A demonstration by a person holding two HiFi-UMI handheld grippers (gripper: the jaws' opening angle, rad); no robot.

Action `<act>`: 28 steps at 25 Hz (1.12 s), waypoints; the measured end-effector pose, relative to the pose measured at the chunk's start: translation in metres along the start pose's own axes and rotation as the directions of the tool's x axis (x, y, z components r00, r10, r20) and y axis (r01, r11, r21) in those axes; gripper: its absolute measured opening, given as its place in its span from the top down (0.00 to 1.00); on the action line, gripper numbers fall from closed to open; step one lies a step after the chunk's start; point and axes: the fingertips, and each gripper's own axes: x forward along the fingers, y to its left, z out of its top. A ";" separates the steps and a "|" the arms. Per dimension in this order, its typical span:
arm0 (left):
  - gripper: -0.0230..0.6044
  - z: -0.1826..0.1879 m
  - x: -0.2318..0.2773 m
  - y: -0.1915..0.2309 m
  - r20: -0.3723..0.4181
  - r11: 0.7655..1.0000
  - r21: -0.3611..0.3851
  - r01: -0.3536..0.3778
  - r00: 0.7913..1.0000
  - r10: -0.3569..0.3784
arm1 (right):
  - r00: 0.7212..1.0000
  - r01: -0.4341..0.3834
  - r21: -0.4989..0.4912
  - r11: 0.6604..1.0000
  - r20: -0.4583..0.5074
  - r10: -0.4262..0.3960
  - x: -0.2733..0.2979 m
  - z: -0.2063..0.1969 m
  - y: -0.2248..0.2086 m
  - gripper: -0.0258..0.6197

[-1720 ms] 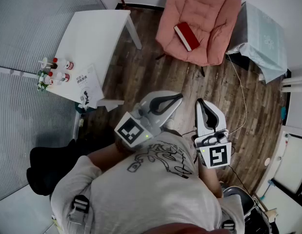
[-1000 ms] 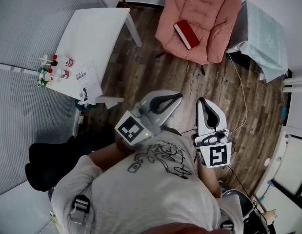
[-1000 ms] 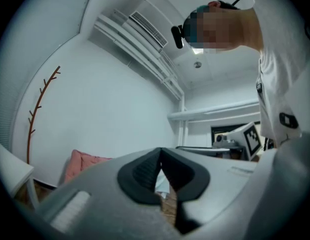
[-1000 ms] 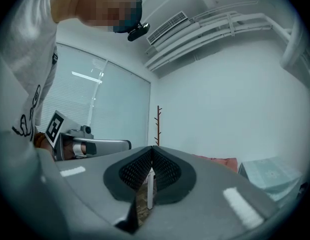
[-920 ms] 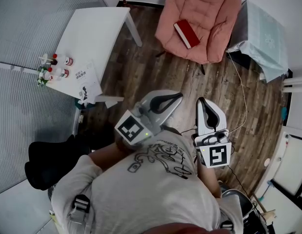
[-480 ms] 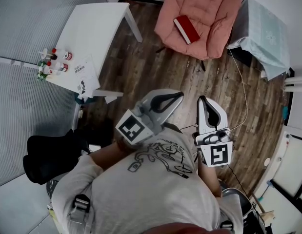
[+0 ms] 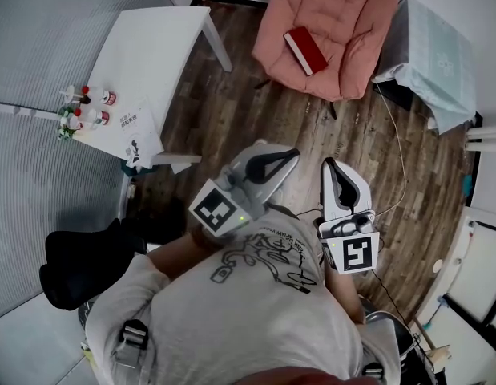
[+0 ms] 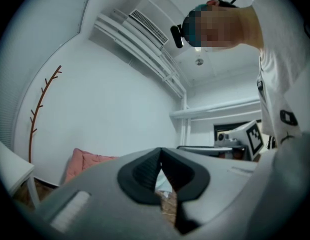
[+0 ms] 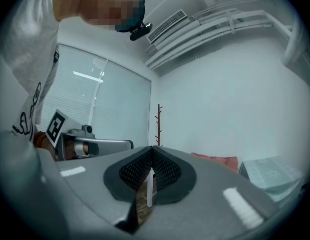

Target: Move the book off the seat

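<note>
While left tool (image 7: 294, 153) and right tool (image 7: 329, 164) are closed empty, the book (image 7: 305, 50) lies on the seat (image 7: 348, 14).

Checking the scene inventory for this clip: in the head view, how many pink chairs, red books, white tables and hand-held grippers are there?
pink chair: 1
red book: 1
white table: 1
hand-held grippers: 2 (left hand-held gripper, right hand-held gripper)
Total: 5

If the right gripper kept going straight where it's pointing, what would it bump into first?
Probably the white table leg, seen straight ahead past the shut right gripper. The pink chair sits off to its right. Depth is unclear.
</note>
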 end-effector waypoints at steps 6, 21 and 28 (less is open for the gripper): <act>0.96 0.012 0.021 0.051 0.011 1.000 0.013 0.021 1.000 -0.021 | 1.000 0.005 -0.012 1.000 -0.004 -0.005 0.052 0.005 -0.017 0.95; 0.96 0.036 0.071 0.189 0.008 0.999 0.012 0.039 0.999 -0.039 | 1.000 0.010 -0.017 1.000 -0.025 -0.010 0.192 0.005 -0.067 0.95; 0.96 0.040 0.087 0.236 -0.012 0.998 0.006 0.059 0.998 -0.058 | 0.999 0.024 -0.017 1.000 -0.033 -0.024 0.242 0.006 -0.085 0.95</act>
